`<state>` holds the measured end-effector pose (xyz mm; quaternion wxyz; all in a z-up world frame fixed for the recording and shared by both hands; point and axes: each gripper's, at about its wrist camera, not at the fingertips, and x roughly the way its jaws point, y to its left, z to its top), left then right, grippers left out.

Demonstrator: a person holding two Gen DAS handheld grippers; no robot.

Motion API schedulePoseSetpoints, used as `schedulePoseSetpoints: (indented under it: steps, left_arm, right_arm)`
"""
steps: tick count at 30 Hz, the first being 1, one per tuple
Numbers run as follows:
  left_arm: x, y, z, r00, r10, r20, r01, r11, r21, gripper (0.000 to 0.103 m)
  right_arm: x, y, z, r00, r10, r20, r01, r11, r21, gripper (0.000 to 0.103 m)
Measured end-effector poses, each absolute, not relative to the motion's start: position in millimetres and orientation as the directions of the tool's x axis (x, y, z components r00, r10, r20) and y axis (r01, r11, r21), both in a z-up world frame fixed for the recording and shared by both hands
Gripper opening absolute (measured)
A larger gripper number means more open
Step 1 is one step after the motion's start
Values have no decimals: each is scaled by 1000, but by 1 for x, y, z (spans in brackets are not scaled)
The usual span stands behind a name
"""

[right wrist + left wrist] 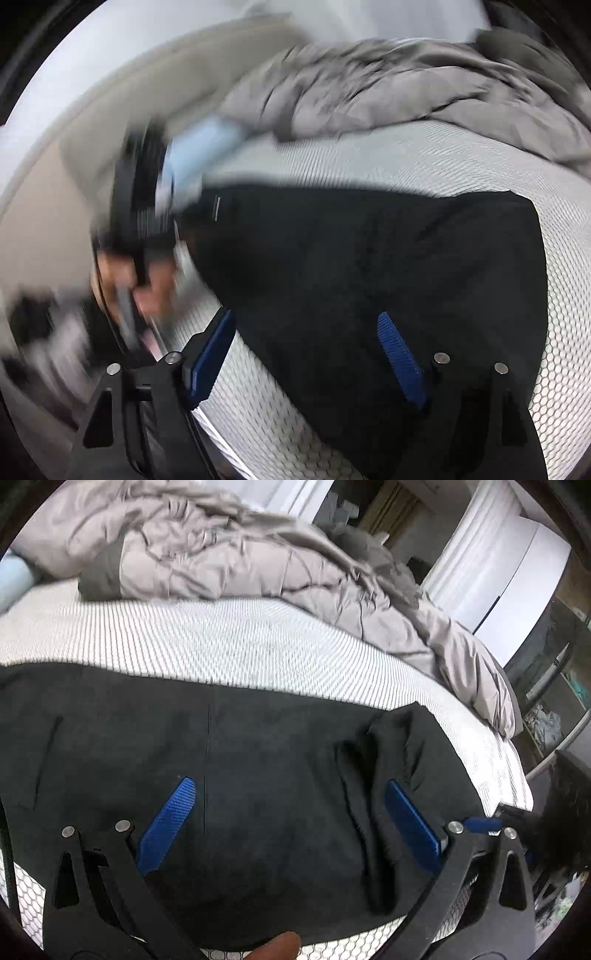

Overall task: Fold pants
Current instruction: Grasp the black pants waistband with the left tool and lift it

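The dark, near-black soft-fabric pants [258, 775] lie spread on the white bed mattress with a fine honeycomb-patterned cover [221, 642], filling the lower half of the left wrist view. In the right wrist view the same garment [369, 266] runs from the centre of the frame down toward the lower right. A crumpled beige-grey quilted duvet [229, 554] is bunched along the top of the frame, well apart from the cloth.

The left claw [291, 816] is spread wide, its blue textured pads [166, 830] poised over the fabric with nothing caught between them; a raised fold of cloth sits just beside the right-hand pad. The right claw [306, 354] is likewise spread and empty, one pad over the mattress at lower left, the other over the dark cloth. In the blurred left part of that view the person's other hand [147, 280] and a pale blue sleeve [199, 147] show with the second tool.

By the look of it, this is a pause between folds: the garment seems laid out, possibly already doubled, and neither claw has a grip. The next move calls for each claw to settle on an edge of the cloth, likely the lumpy fold at the right of the left wrist view, pinch only the layers meant to travel, and carry them over evenly so the edges meet without dragging the pile.
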<state>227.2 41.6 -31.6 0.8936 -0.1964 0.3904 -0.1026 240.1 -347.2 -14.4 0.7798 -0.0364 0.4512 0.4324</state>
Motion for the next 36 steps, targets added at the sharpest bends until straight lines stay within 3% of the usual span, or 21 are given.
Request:
schedulePoseSetpoints:
  steps: [4,8,11,12,16,17,18,19,20,21,28,33,36]
  left_arm:
    - [232,36,-56,587,-505,-632,79,813,-576,96]
    - [244,2,-76,407,-670,-621,175,725,-666,71]
    - [254,-19,-94,334,-664,-669,174,741,-649,72]
    - [257,-24,-99,328,-657,-679,164,747,-644,76]
    - [273,-26,-104,326,-723,-609,123,672,-730,80]
    - [276,-26,-106,329,-730,-599,111,660,-743,71]
    - [281,-26,-108,336,-730,-595,89,653,-752,49]
    - [283,-25,-110,341,-729,-594,74,650,-756,37]
    - [284,-24,-111,349,-726,-593,60,649,-759,19]
    - [284,-23,-111,356,-725,-589,63,648,-759,16]
    - [268,-24,-65,508,-648,-568,164,719,-675,7]
    - [257,30,-28,618,-609,-498,161,718,-677,7]
    - [246,72,-25,661,-512,-548,84,777,-624,7]
  right_arm:
    - [239,-379,-5,308,627,-715,-660,682,314,82]
    - [250,-446,0,466,563,-683,-449,816,366,82]
    - [269,-469,-16,487,504,-713,-298,863,407,82]
    - [271,-475,-22,480,498,-723,-281,867,411,82]
    - [286,-466,-48,406,492,-770,-290,869,402,82]
    - [289,-460,-55,383,486,-785,-304,869,389,82]
    - [289,-457,-62,368,481,-796,-315,870,380,82]
    - [292,-451,-69,354,475,-806,-325,870,370,82]
    - [295,-446,-74,341,468,-815,-333,871,360,82]
    - [297,-443,-78,335,460,-822,-338,873,351,82]
    - [297,-435,-84,353,438,-827,-326,886,330,82]
    - [303,-427,-68,381,454,-805,-319,882,346,82]
    - [301,-423,-59,388,476,-789,-335,870,361,84]
